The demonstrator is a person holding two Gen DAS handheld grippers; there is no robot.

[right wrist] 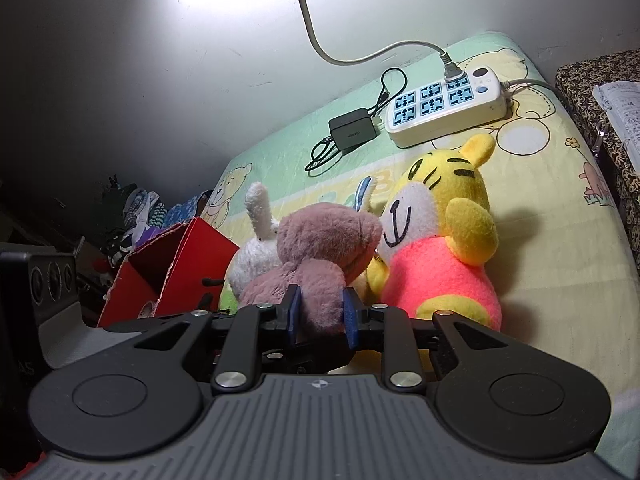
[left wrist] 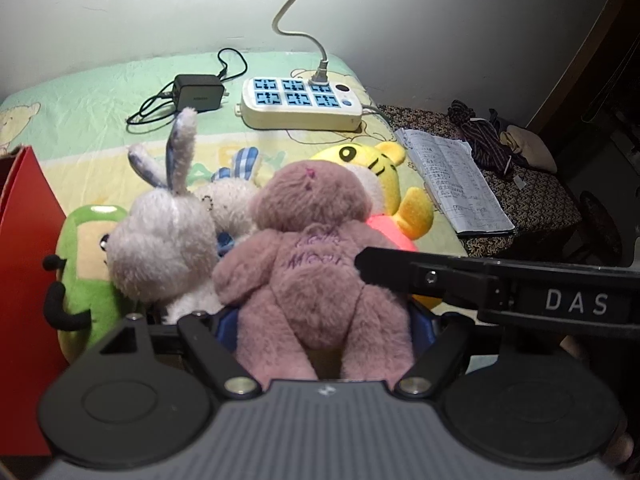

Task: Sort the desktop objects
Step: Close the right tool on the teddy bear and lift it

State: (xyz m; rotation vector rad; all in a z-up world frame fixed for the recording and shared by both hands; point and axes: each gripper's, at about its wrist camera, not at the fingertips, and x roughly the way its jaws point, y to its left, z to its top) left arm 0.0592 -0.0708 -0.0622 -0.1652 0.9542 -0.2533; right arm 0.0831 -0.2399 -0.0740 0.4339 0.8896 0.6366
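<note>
Clearly both grippers are on the pink bear (left wrist: 316, 264), which sits near the front edge of the desk (right wrist: 560, 240), pressed against the white rabbit (left wrist: 164, 236) and the yellow tiger (right wrist: 440, 240). The right gripper (right wrist: 319, 314) has its blue pads closed on the bear's plush side. The left gripper (left wrist: 324, 328) straddles the bear's lower body, blue pads on either side; whether they are pinching or just flanking it, I cannot tell.

Judging by the task, the step is lifting the bear out of the pile, probably toward the red box (right wrist: 176, 268) at the left edge. To do it well, lift straight up before swinging left, so the rabbit and the green plush (left wrist: 84, 264) are not dragged along. A grip on loose fur can slip, so a deeper bite on the body would be safer.

Writing: "DAS" shows on the right gripper's body in the left view. Purple stitched lettering on the bear's chest is too blurred to read. The charger (left wrist: 198, 94) beside the power strip (left wrist: 300, 100) at the back edge carries a small logo, unreadable. The notebook (left wrist: 452, 184) is covered in fine handwriting, illegible.
</note>
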